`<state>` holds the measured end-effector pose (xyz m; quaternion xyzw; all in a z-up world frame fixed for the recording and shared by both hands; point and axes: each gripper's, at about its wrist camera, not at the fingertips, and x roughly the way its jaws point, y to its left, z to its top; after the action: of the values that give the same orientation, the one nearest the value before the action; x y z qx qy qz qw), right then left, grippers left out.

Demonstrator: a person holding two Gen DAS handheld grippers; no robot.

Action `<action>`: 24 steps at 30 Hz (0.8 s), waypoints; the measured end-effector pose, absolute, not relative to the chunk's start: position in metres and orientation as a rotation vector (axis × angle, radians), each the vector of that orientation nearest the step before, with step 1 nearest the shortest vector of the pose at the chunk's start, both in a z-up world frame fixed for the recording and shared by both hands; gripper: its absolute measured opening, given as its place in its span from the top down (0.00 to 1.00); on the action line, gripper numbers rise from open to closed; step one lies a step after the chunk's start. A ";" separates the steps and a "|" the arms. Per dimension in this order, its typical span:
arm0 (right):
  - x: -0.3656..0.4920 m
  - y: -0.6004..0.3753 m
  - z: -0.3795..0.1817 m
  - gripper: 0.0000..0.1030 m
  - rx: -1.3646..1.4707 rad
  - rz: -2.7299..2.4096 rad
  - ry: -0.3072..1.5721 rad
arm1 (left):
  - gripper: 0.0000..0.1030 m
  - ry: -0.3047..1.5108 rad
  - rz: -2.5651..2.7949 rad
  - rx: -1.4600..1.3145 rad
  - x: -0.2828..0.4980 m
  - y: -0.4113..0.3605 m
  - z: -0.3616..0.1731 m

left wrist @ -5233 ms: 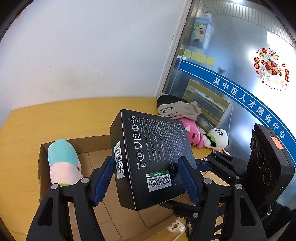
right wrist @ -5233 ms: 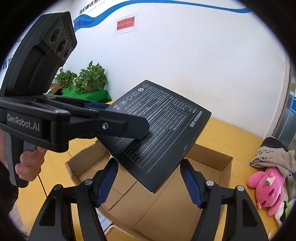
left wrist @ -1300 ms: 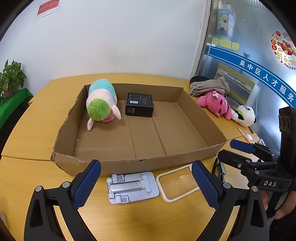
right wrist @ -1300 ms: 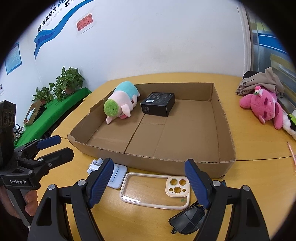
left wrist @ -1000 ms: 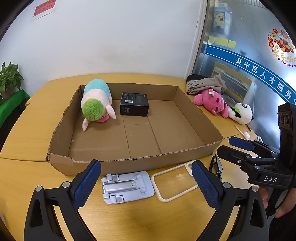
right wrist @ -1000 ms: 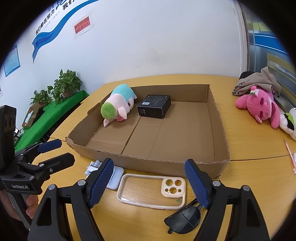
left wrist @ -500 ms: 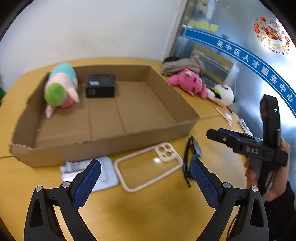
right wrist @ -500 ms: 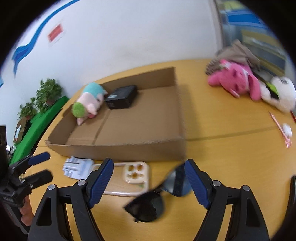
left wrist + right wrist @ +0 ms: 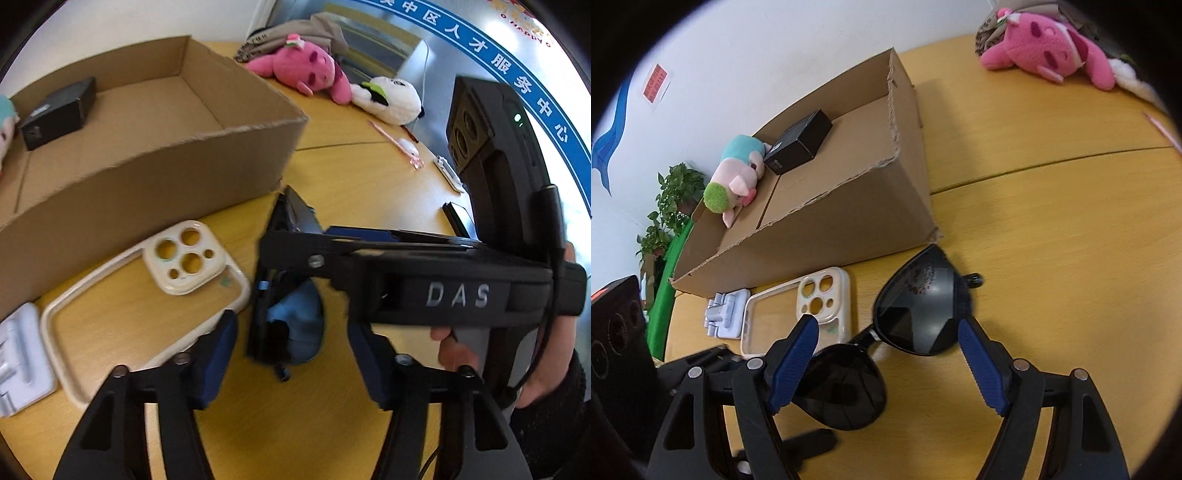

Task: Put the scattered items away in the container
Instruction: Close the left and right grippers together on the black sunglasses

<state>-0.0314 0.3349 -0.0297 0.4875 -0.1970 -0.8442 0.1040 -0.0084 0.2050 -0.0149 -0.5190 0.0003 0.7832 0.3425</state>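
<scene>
Black sunglasses (image 9: 916,314) lie folded on the wooden table just in front of the cardboard box (image 9: 849,221). Both grippers are low over them. My right gripper (image 9: 886,354) is open with its fingers on either side of the glasses. My left gripper (image 9: 291,354) is open around the near end of the sunglasses (image 9: 288,325); the right gripper's body crosses that view. A cream phone case (image 9: 147,291) and a white folding stand (image 9: 726,314) lie to the left. A black box (image 9: 798,142) and a plush toy (image 9: 735,177) lie inside the cardboard box (image 9: 147,173).
A pink plush (image 9: 306,70) and a panda plush (image 9: 388,99) lie with a grey cloth at the table's far right. A pink pen (image 9: 395,144) and small items lie near the right edge. Green plants (image 9: 672,206) stand beyond the left edge.
Both grippers have dropped and moved right from in front of the box to the sunglasses, which now sit between their open fingers. The black box, held earlier, lies in the cardboard box.
</scene>
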 end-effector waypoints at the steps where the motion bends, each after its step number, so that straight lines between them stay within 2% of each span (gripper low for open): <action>1: -0.033 0.332 -0.030 0.24 1.447 -2.497 -0.561 | 0.58 0.004 2.028 -1.370 -0.010 0.208 -0.019; 2: -0.033 0.330 -0.030 0.25 1.457 -2.507 -0.540 | 0.62 0.008 2.019 -1.392 -0.012 0.210 -0.022; 3: -0.033 0.329 -0.032 0.28 1.469 -2.513 -0.530 | 0.62 0.002 2.021 -1.385 -0.011 0.210 -0.021; 5: -0.030 0.329 -0.033 0.48 1.474 -2.550 -0.493 | 0.64 0.003 2.015 -1.389 -0.010 0.209 -0.021; 13: -0.022 0.321 -0.033 0.52 1.514 -2.532 -0.434 | 0.70 -0.034 2.017 -1.376 0.006 0.195 -0.018; 21: -0.005 0.305 -0.031 0.47 1.567 -2.508 -0.356 | 0.71 -0.065 2.007 -1.371 0.026 0.183 -0.021; 23: -0.005 0.304 -0.030 0.53 1.570 -2.517 -0.368 | 0.71 -0.068 2.018 -1.370 0.027 0.179 -0.021; 24: -0.005 0.304 -0.030 0.53 1.568 -2.518 -0.380 | 0.72 -0.067 2.023 -1.368 0.029 0.178 -0.020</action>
<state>-0.0048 0.3037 -0.0303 0.5228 -0.1268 -0.8396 0.0757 0.0288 0.1777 -0.0201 -0.5261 -0.0258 0.7780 0.3425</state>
